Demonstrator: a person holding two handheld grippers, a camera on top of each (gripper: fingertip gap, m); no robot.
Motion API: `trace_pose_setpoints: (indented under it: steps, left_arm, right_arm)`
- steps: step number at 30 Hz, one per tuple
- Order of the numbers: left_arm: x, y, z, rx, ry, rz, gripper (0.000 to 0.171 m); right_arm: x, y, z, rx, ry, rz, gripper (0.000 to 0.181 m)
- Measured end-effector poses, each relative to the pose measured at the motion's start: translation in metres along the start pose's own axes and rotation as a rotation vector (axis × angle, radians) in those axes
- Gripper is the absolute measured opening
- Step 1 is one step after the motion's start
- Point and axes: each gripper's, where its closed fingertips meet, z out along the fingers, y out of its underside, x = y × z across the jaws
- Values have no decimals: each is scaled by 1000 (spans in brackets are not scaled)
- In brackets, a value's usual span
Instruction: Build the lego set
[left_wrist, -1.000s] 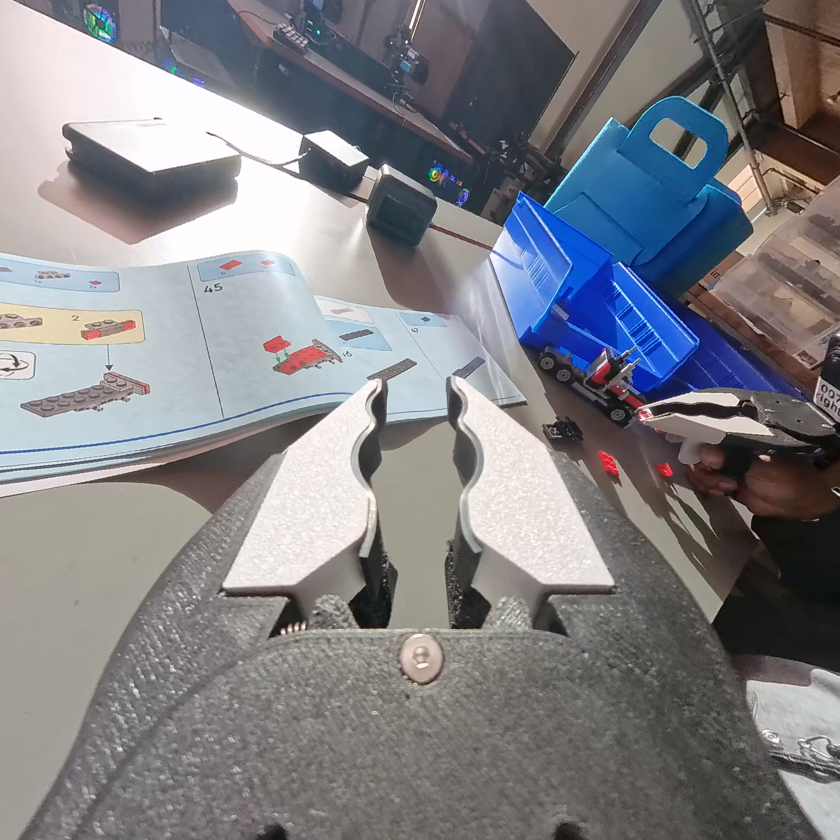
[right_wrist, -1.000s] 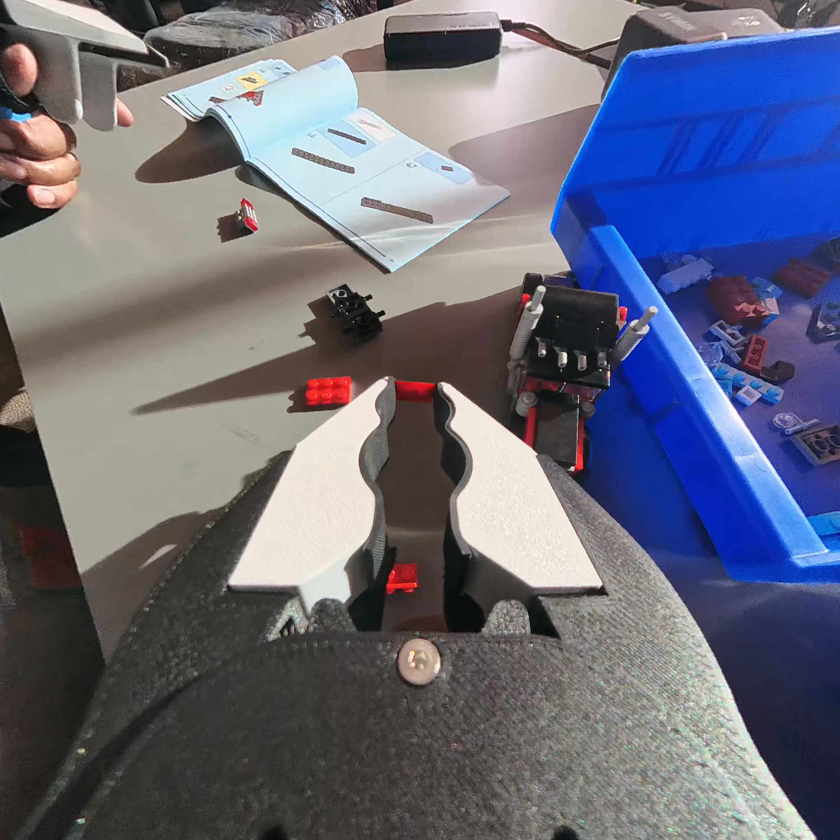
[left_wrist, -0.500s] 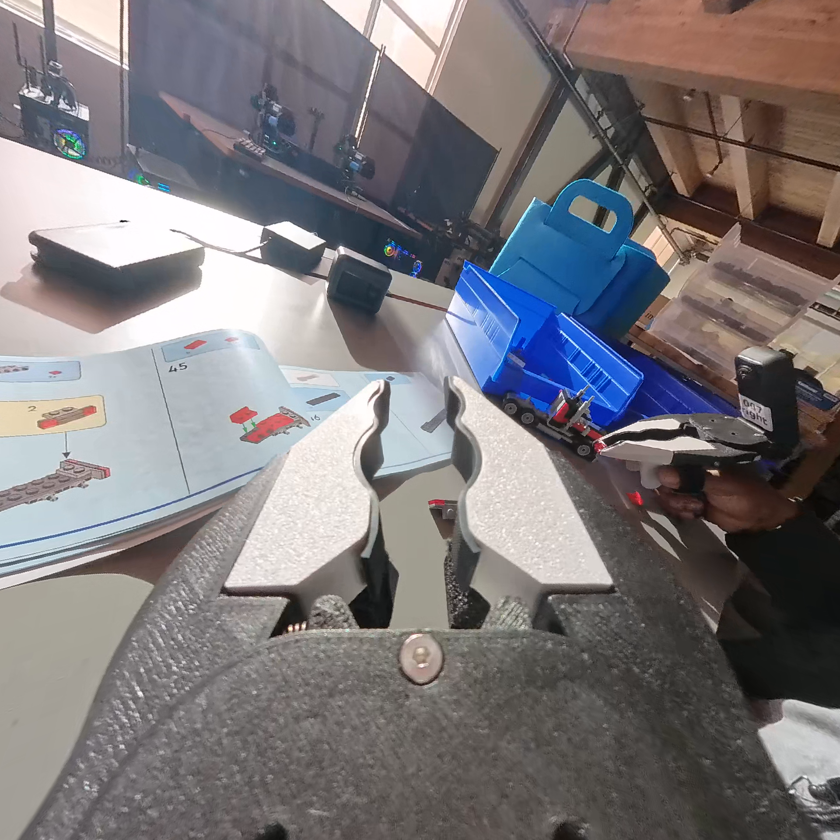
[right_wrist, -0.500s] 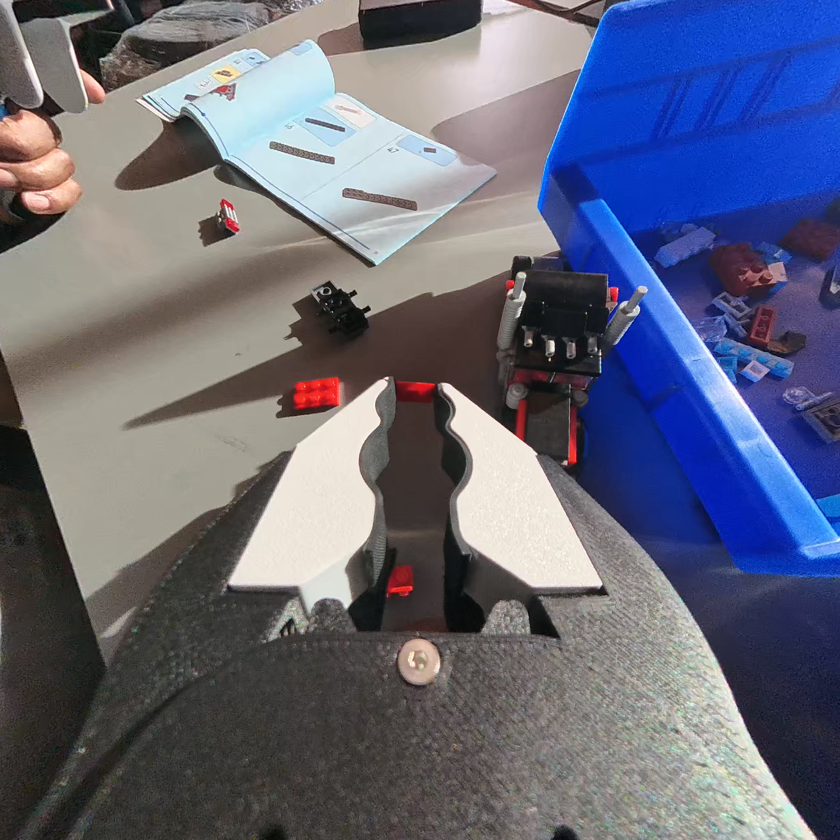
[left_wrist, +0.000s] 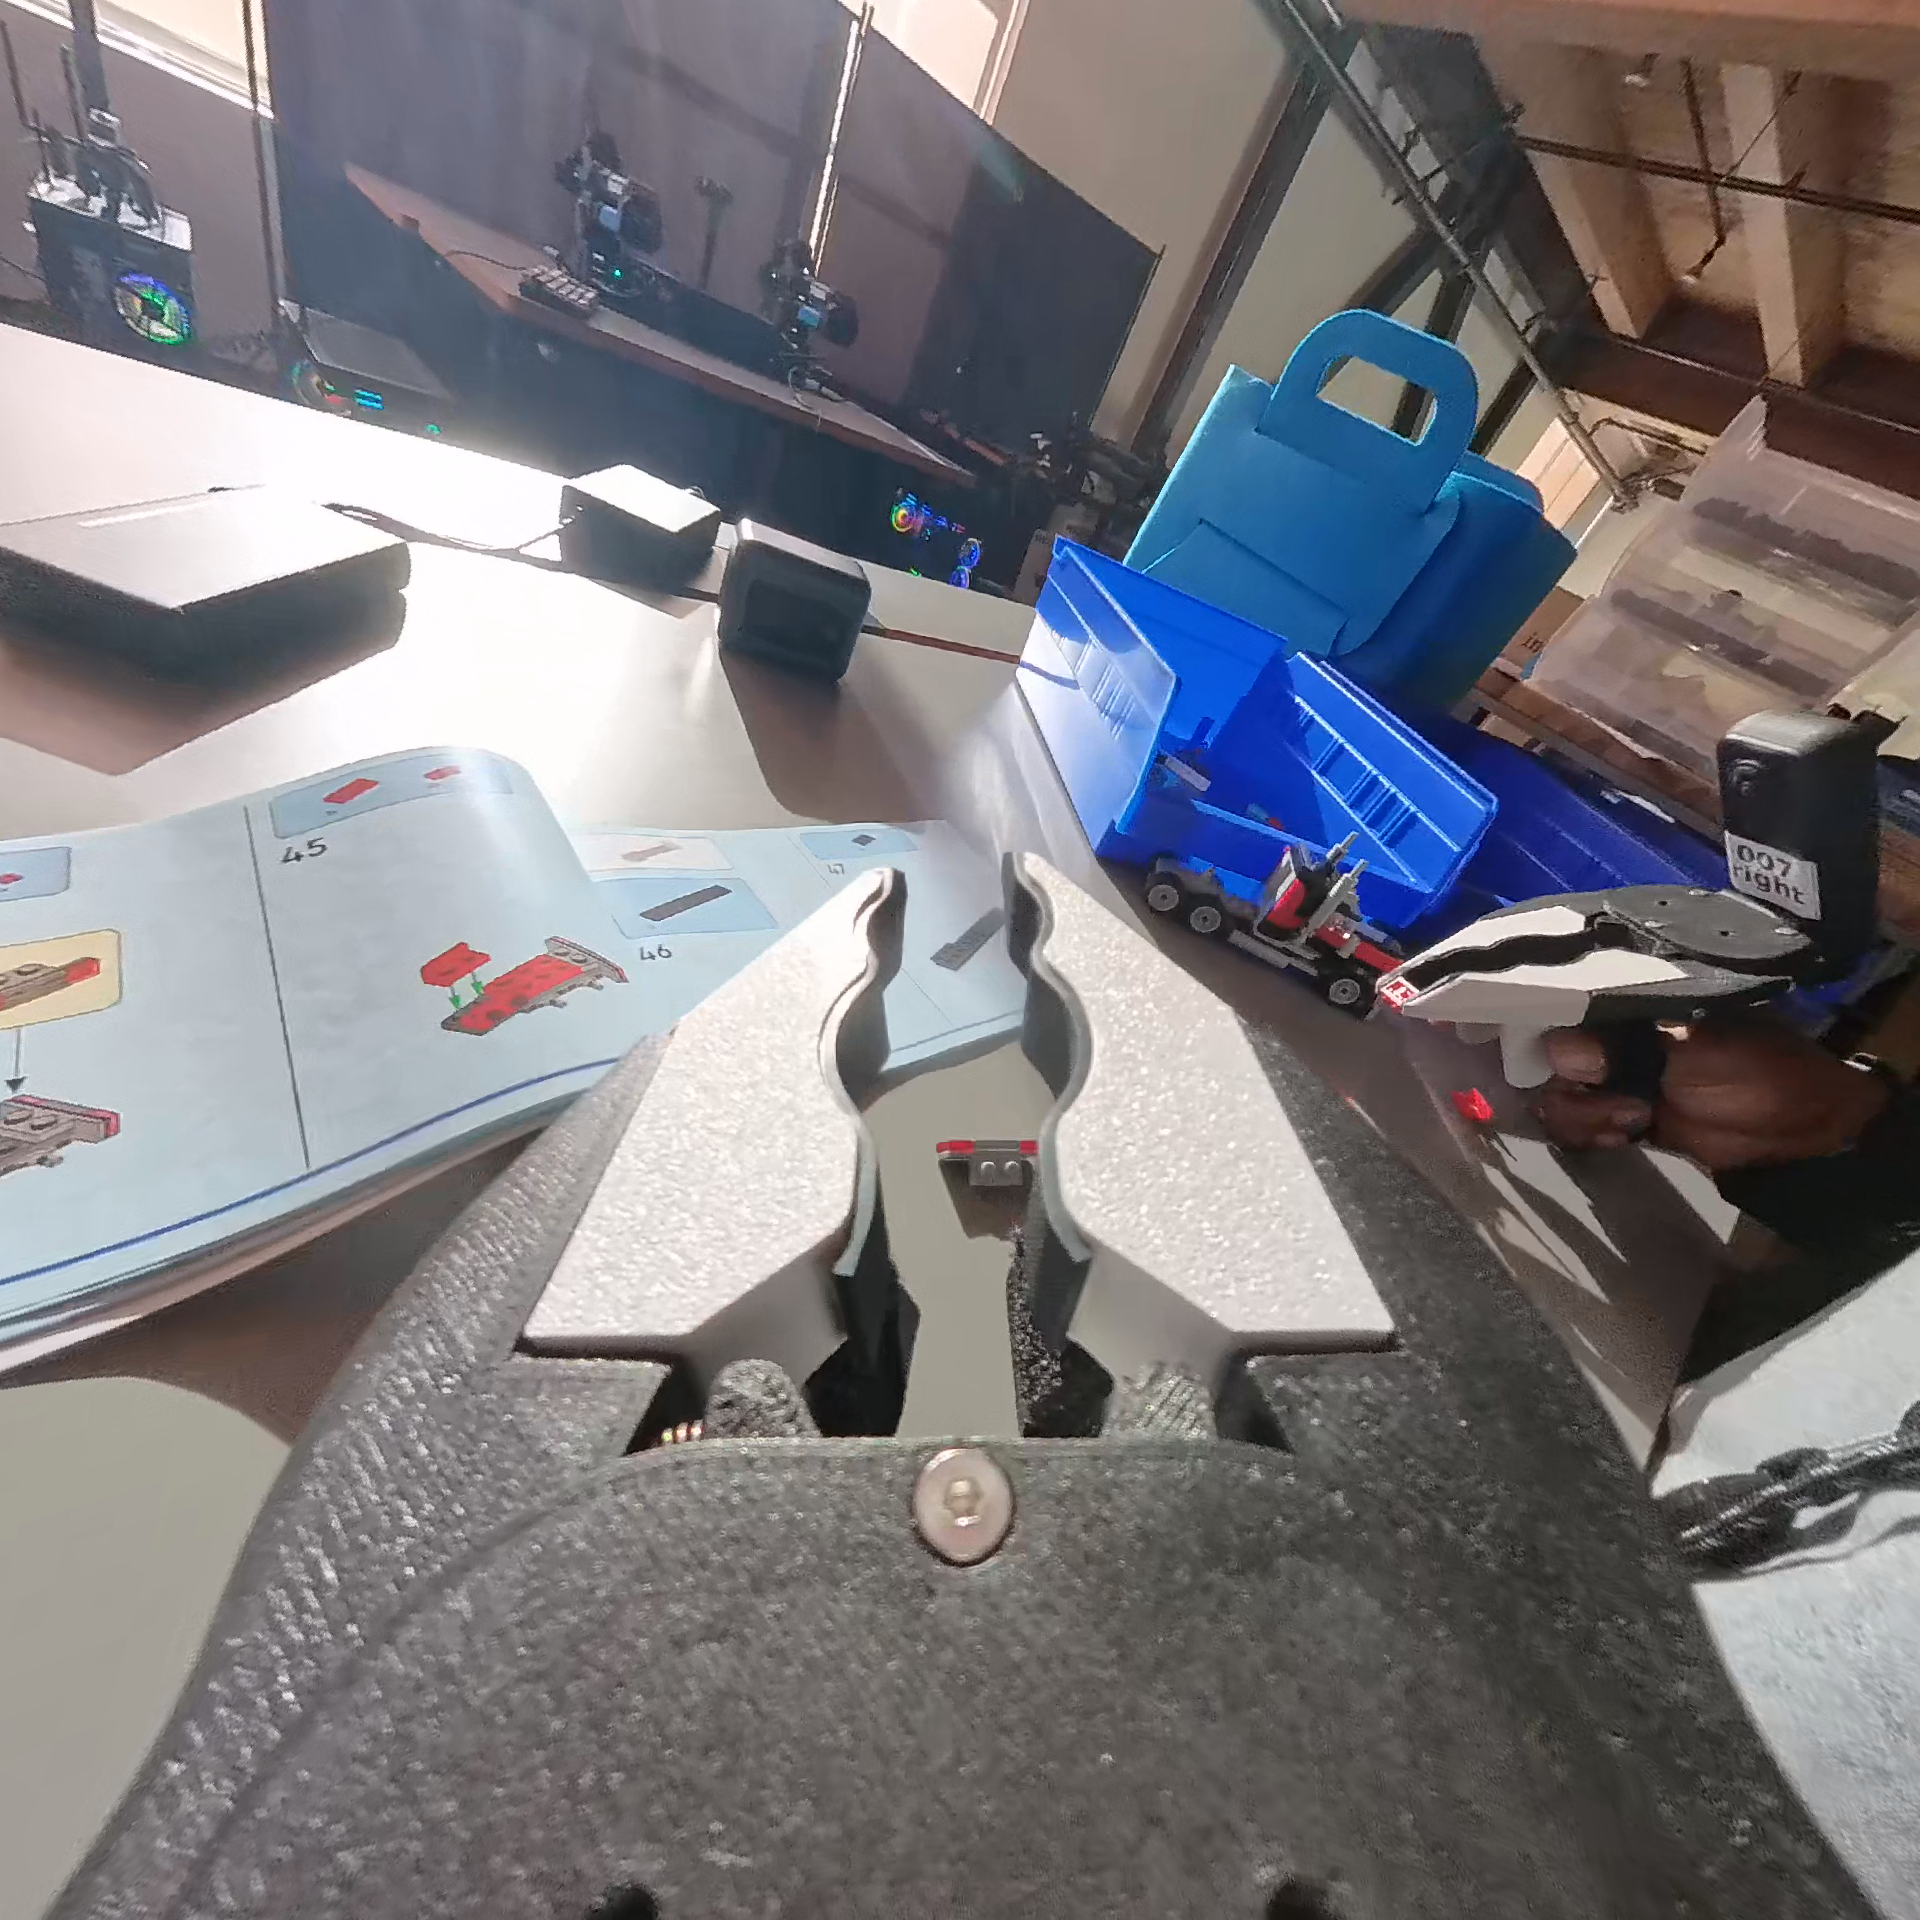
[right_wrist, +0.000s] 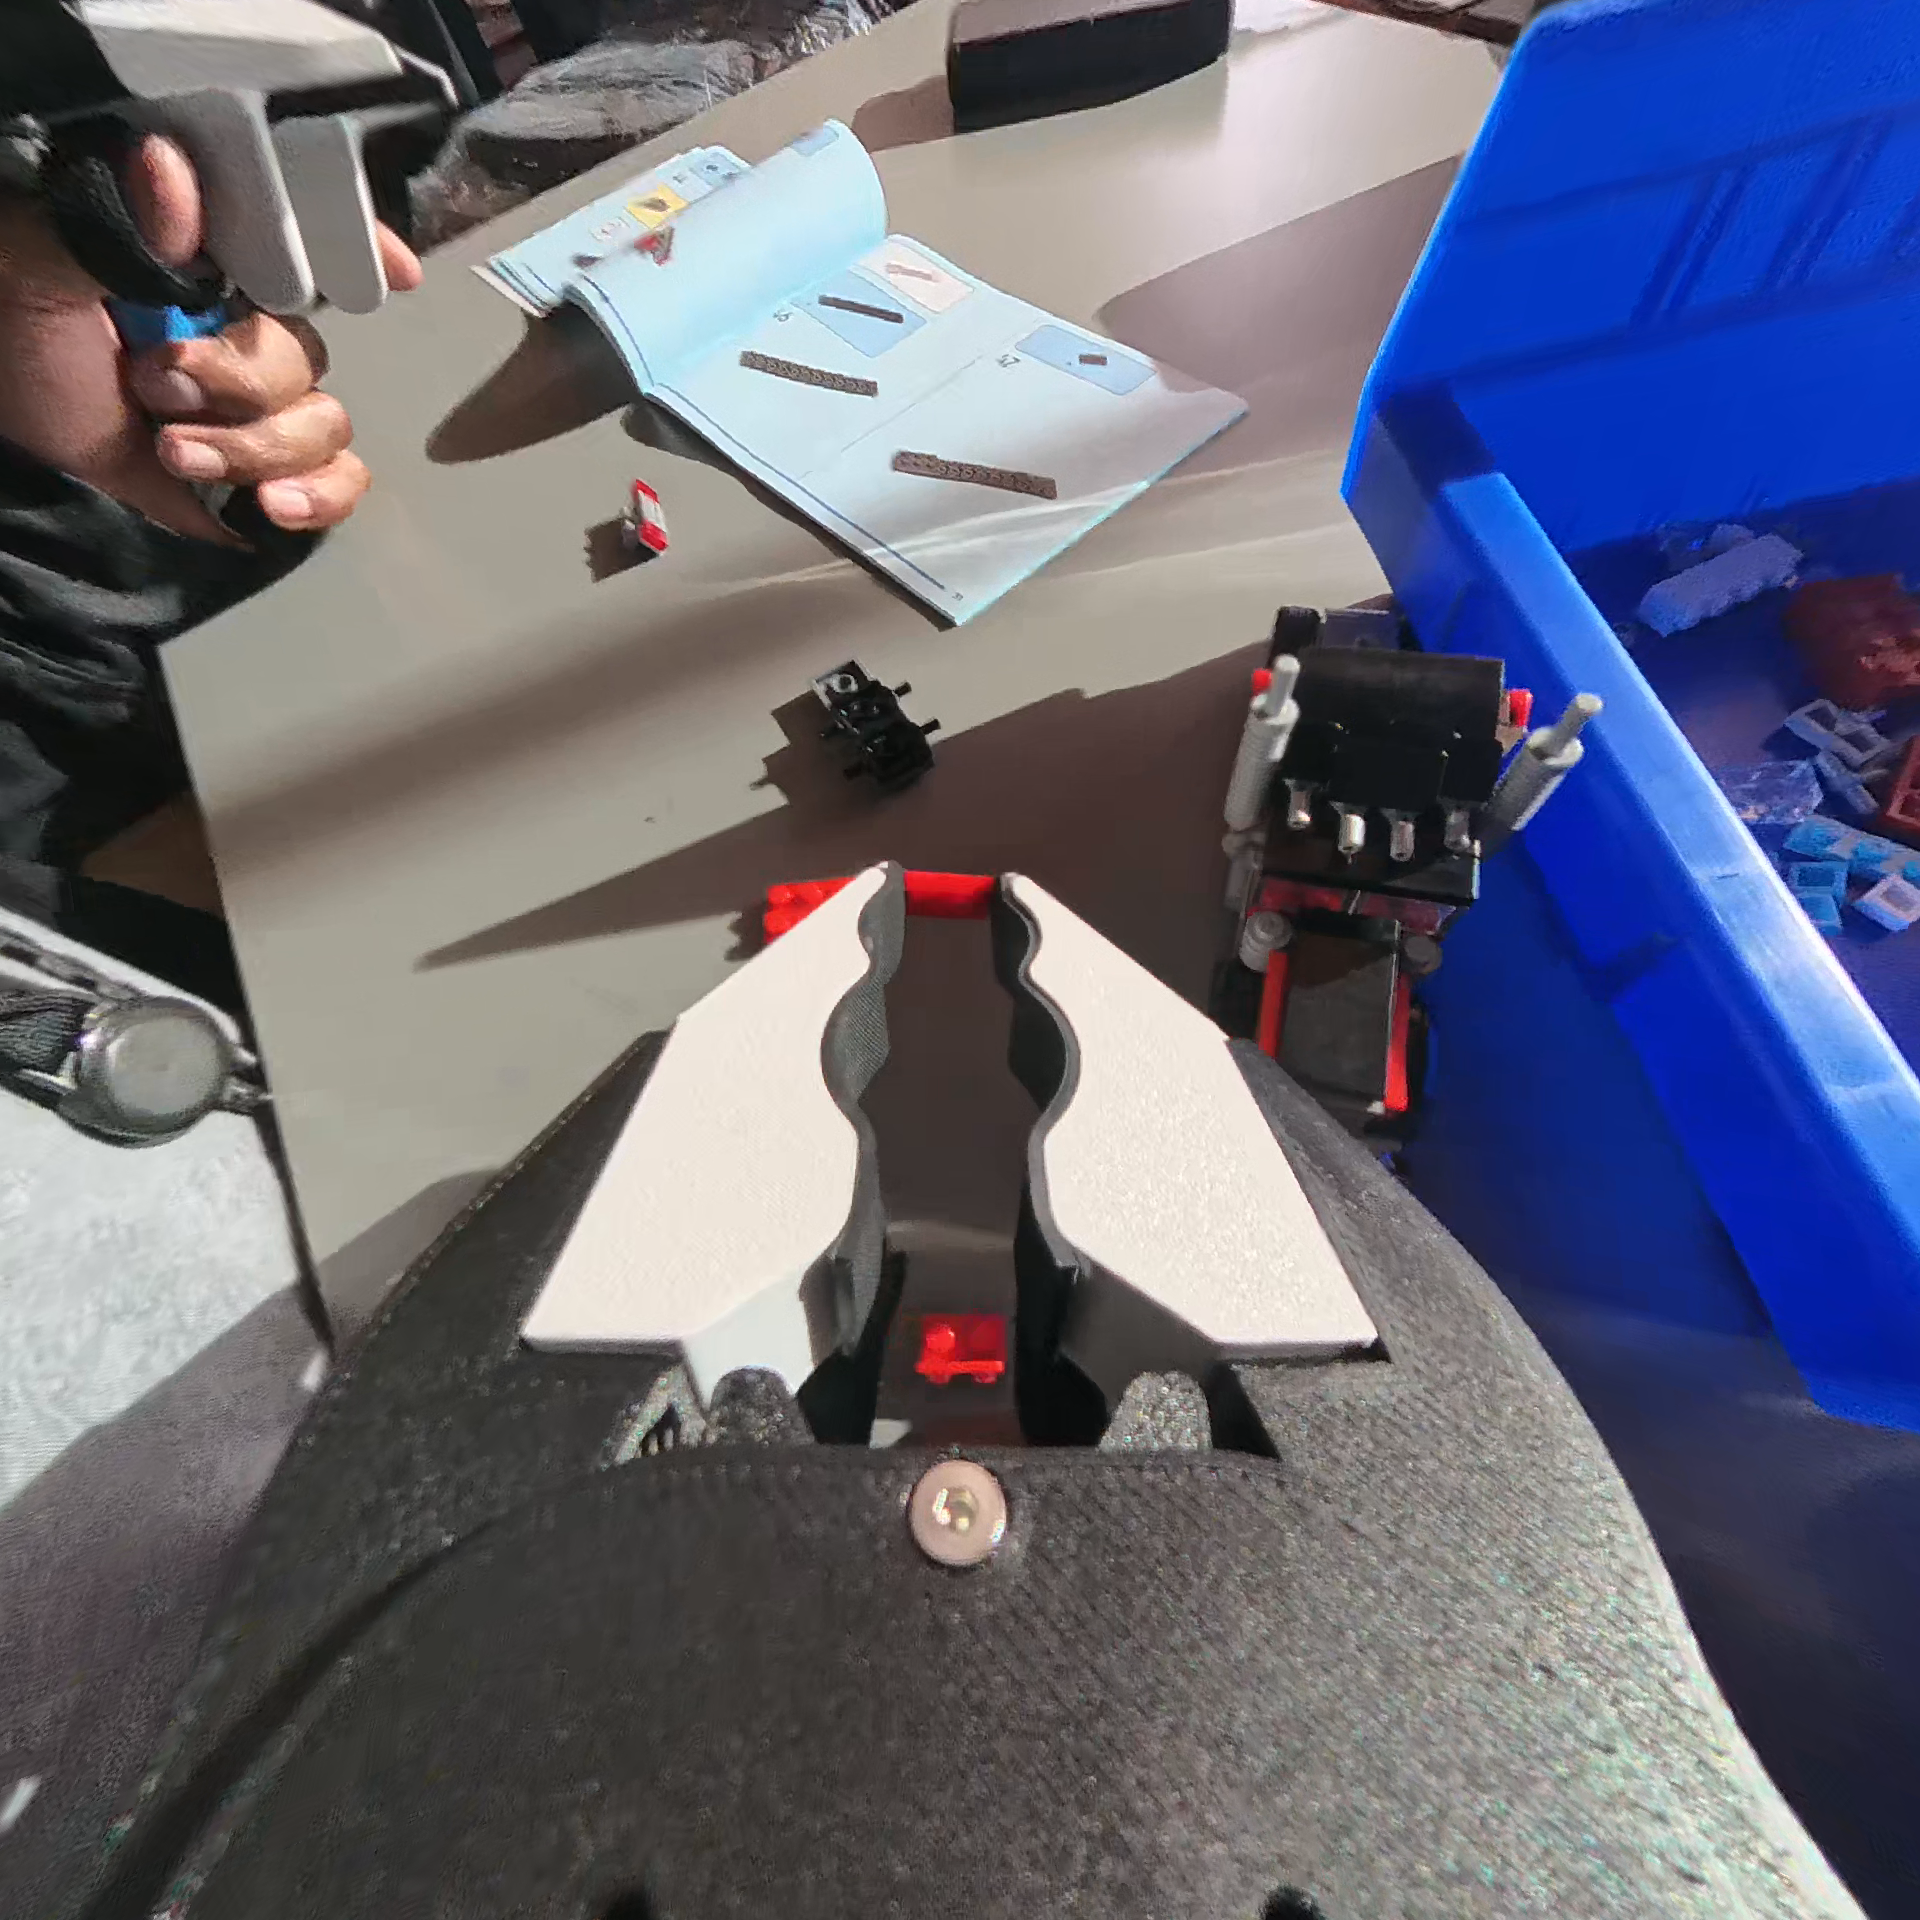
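Note:
My left gripper is open and empty above the grey table. A small grey-and-red lego piece lies on the table in the gap between its fingers. My right gripper is shut on a small red plate at its tips, low over the table; it also shows in the left wrist view. The part-built red and black truck stands beside the blue bin. A red brick, a black piece and another red piece lie on the table.
The open instruction booklet lies left of my left gripper. The blue bin holds several loose bricks. Black boxes with cables and a blue felt bag sit at the back. A hand holds the left gripper. My hands' fingertips stand some 30 centimetres from each other.
My left gripper has drawn back and dropped, so the small grey-and-red piece now shows between its open fingers. My right gripper keeps hold of the red plate and has barely moved.

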Motion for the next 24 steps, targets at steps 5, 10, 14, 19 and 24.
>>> trace_pose_setpoints:
  steps: [5,10,14,19,24]
  left_arm:
    - [17,20,-11,-72,21,51,20]
    - [21,29,-12,-127,54,47,21]
    - [25,37,-9,-175,78,45,22]
    - [36,44,-2,-211,127,40,22]
    - [60,58,16,-287,235,50,22]
  right_arm:
    - [-11,-7,4,34,35,-82,19]
    - [-13,-12,11,17,30,-97,20]
    - [-12,-12,10,3,43,-115,20]
    - [-8,3,8,-49,33,-92,20]
    - [-15,20,12,-136,-5,-118,20]
